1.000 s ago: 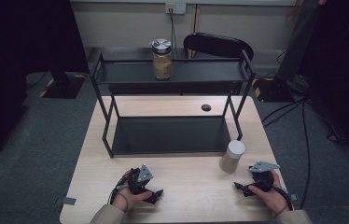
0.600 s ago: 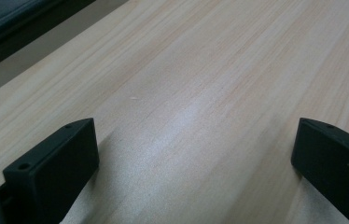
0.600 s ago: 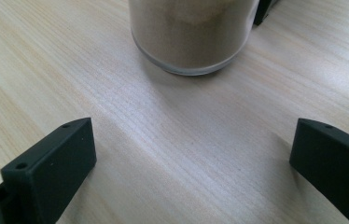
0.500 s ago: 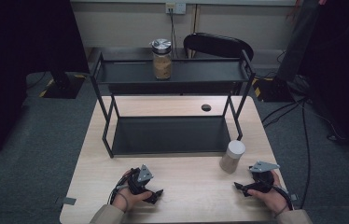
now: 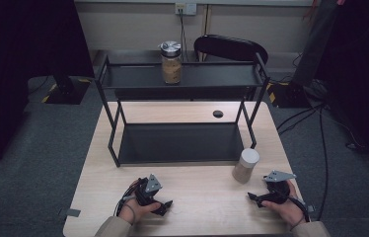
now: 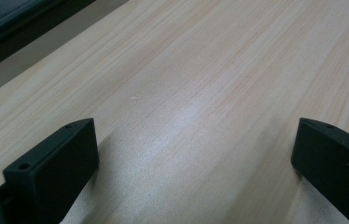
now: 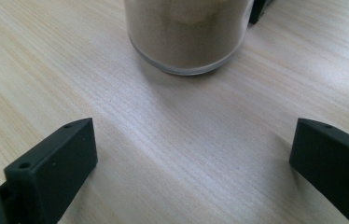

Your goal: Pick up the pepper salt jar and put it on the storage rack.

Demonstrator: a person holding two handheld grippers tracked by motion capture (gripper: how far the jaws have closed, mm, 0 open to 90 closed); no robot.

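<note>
A white-lidded jar [image 5: 245,165] of tan powder stands on the wooden table [image 5: 202,207], just right of the rack's front right leg. A second jar [image 5: 171,61] with a metal lid sits on the top shelf of the black metal rack [image 5: 182,76]. My left gripper [image 5: 165,206] rests low on the table near the front edge, open, with bare wood between its jaws [image 6: 191,163]. My right gripper [image 5: 252,197] lies at the front right, open, pointing toward the white-lidded jar, whose base [image 7: 189,37] stands a short way beyond the jaws [image 7: 191,163].
The rack's lower shelf [image 5: 180,143] is a dark panel with nothing on it. A small dark hole [image 5: 217,114] marks the table behind the rack. A black chair [image 5: 232,49] stands beyond the table, and cables [image 5: 320,128] run over the floor at right.
</note>
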